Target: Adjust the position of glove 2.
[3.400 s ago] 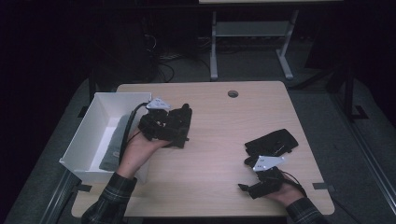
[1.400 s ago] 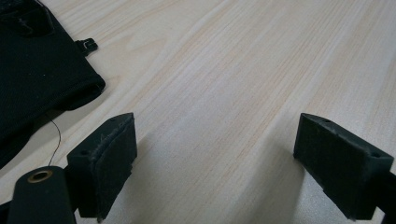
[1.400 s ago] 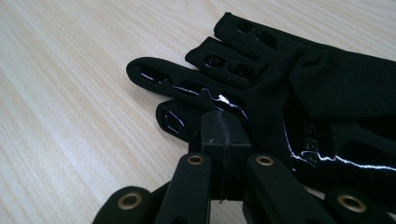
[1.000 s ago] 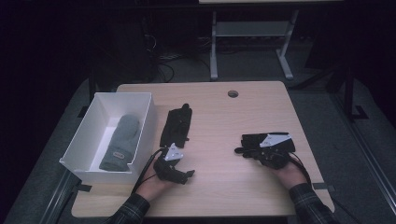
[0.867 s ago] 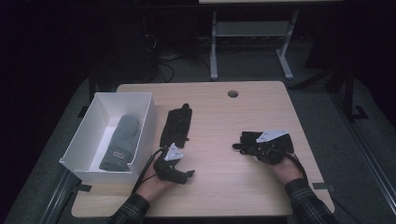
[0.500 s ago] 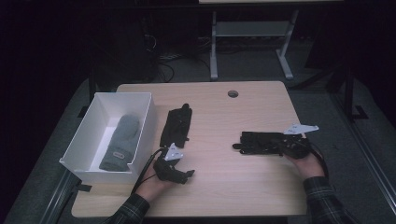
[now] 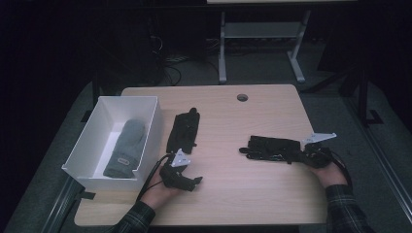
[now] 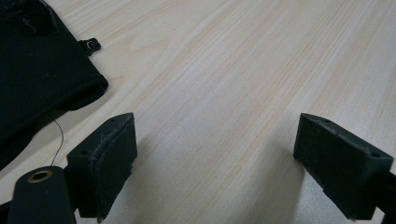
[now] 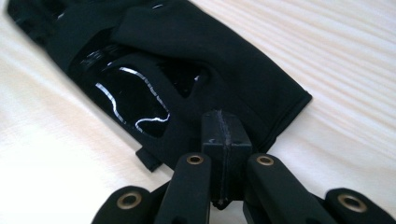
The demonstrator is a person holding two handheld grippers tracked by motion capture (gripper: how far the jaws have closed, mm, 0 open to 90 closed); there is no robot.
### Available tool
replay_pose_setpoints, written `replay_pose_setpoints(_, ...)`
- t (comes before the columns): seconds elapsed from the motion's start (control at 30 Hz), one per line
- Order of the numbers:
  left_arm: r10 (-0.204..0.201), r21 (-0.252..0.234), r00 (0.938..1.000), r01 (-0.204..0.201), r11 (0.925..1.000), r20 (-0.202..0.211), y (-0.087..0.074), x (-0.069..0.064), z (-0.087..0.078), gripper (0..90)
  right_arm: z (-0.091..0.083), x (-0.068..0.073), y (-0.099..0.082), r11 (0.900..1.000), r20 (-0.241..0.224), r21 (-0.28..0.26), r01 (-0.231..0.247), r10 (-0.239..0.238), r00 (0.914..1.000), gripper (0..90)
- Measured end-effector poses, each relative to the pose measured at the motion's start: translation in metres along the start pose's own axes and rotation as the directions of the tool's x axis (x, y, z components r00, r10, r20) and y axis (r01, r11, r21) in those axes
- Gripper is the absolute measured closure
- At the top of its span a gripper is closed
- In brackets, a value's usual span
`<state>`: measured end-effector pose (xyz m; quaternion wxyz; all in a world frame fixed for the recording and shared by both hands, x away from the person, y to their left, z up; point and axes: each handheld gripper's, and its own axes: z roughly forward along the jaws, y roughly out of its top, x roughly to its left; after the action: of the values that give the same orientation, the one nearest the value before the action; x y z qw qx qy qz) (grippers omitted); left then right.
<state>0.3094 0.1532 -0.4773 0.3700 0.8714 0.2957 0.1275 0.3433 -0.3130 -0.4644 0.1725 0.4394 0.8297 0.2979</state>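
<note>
We have the black glove [image 7: 272, 148] lying flat on the right part of the table [image 7: 233, 194], its cuff toward the right edge and its fingers pointing left. Our right gripper [image 7: 311, 154] sits at that cuff; in the right gripper view its jaws are pressed fully together over the cuff hem [image 9: 261, 116], and we judge they pinch a fold of the fabric, though the pads hide the contact itself.

To do this step well, we think the pull should stay low and level, so the glove slides or lifts as one piece and the thin hem does not slip out of the pads. If it is bound for the white bin [image 7: 145, 131] at the left, we should raise it clear of the second black glove [image 7: 183, 131] lying just right of the bin, so the two do not tangle.

Our left gripper [image 7: 187, 180] rests near the table's near edge, just this side of that second glove; its jaws stand wide apart with only bare wood between them, ready to close on that glove's cuff [image 8: 56, 88].

A grey mitten [image 7: 125, 148] already lies inside the bin.
</note>
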Motion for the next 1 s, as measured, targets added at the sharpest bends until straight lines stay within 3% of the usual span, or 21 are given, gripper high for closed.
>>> replay_pose_setpoints(0.23,0.0,0.0,1.0,0.0,1.0,0.0,0.0,0.0,0.0,12.6,-0.004,0.021,-0.001,0.9983,-0.066,0.017,0.056,-0.055,0.9963,89.9)
replay_pose_setpoints(0.43,0.0,0.0,1.0,0.0,1.0,0.0,0.0,0.0,0.0,12.6,-0.006,0.046,-0.001,0.994,-0.141,0.015,0.109,-0.106,0.9844,90.0)
replay_pose_setpoints(0.5,-0.002,0.0,1.0,0.002,1.0,0.0,0.0,0.0,0.0,12.6,-0.006,0.058,0.0,0.99,-0.181,0.013,0.141,-0.136,0.9739,90.0)
replay_pose_setpoints(0.57,-0.005,-0.001,1.0,0.005,1.0,0.001,0.0,0.0,0.0,12.6,-0.006,0.062,0.001,0.9882,-0.196,0.013,0.153,-0.147,0.9695,90.0)
replay_pose_setpoints(0.63,-0.007,-0.002,1.0,0.007,1.0,0.002,0.0,0.0,0.0,12.6,-0.004,0.074,0.004,0.9826,-0.233,0.008,0.186,-0.179,0.9559,89.9)
replay_pose_setpoints(0.7,-0.007,-0.002,1.0,0.007,1.0,0.002,0.0,0.0,0.0,12.6,-0.003,0.078,0.006,0.9812,-0.246,0.006,0.193,-0.186,0.9514,90.0)
replay_pose_setpoints(0.73,-0.008,-0.002,1.0,0.008,1.0,0.002,0.0,0.0,0.0,12.6,-0.001,0.084,0.008,0.9767,-0.269,0.0,0.215,-0.207,0.9405,89.9)
replay_pose_setpoints(0.77,-0.009,-0.002,1.0,0.009,1.0,0.002,0.0,-0.001,0.0,12.6,0.0,0.087,0.009,0.9747,-0.277,-0.001,0.224,-0.215,0.9366,89.9)
replay_pose_setpoints(0.8,-0.009,-0.002,1.0,0.009,1.0,0.002,0.0,-0.001,0.0,12.6,0.0,0.087,0.009,0.9747,-0.277,-0.001,0.224,-0.215,0.9366,89.9)
replay_pose_setpoints(0.87,-0.01,-0.002,0.9999,0.01,0.9999,0.003,0.0,-0.001,0.001,12.6,0.001,0.094,0.011,0.9727,-0.3,0.0,0.232,-0.222,0.9279,89.9)
replay_pose_setpoints(0.9,-0.01,-0.002,0.9999,0.01,0.9999,0.003,0.0,-0.001,0.001,12.6,0.002,0.097,0.012,0.9711,-0.311,-0.004,0.239,-0.228,0.9226,89.9)
replay_pose_setpoints(0.93,-0.009,-0.002,1.0,0.009,1.0,0.003,0.0,-0.001,0.001,12.6,0.003,0.104,0.013,0.9676,-0.334,-0.009,0.252,-0.241,0.9113,89.9)
replay_pose_setpoints(0.97,-0.009,-0.002,1.0,0.009,1.0,0.003,0.0,-0.001,0.001,12.6,0.003,0.104,0.013,0.9676,-0.334,-0.009,0.252,-0.241,0.9113,89.9)
replay_pose_setpoints(1.0,-0.015,-0.007,0.9999,0.015,0.9999,0.003,0.0,-0.001,0.001,12.6,0.004,0.109,0.014,0.966,-0.347,-0.01,0.258,-0.246,0.905,89.9)
